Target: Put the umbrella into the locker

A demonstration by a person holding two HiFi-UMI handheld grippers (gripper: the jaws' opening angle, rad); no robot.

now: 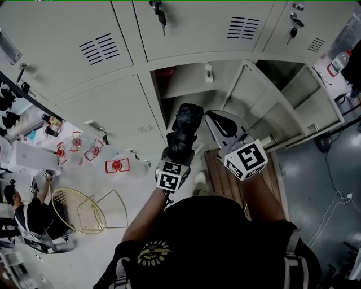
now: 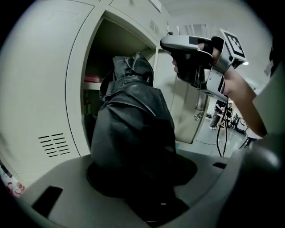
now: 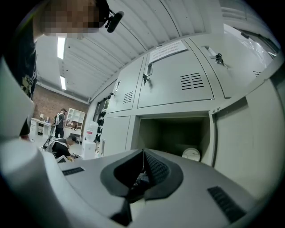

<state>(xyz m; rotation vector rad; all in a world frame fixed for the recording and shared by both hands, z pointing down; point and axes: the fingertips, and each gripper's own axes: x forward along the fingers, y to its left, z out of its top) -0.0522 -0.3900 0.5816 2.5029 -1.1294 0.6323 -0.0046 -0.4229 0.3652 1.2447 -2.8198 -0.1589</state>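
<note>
A folded black umbrella (image 1: 185, 131) is gripped by my left gripper (image 1: 179, 157), whose jaws are shut on its lower part; its top points at the open locker (image 1: 189, 84). In the left gripper view the umbrella (image 2: 133, 129) fills the jaws and hides the pads, with the dark locker opening (image 2: 122, 49) just behind it. My right gripper (image 1: 217, 119) floats beside the umbrella near the open locker door (image 1: 256, 96), and it also shows in the left gripper view (image 2: 165, 43). Its pads (image 3: 151, 167) meet with nothing between them, facing an open compartment (image 3: 173, 133).
A white round thing (image 3: 192, 154) lies inside the compartment. Keys hang in closed locker doors (image 1: 161, 16). A wooden bench (image 1: 225, 175) stands below the lockers. A gold wire chair (image 1: 79, 210) and a seated person (image 1: 28, 217) are at the left.
</note>
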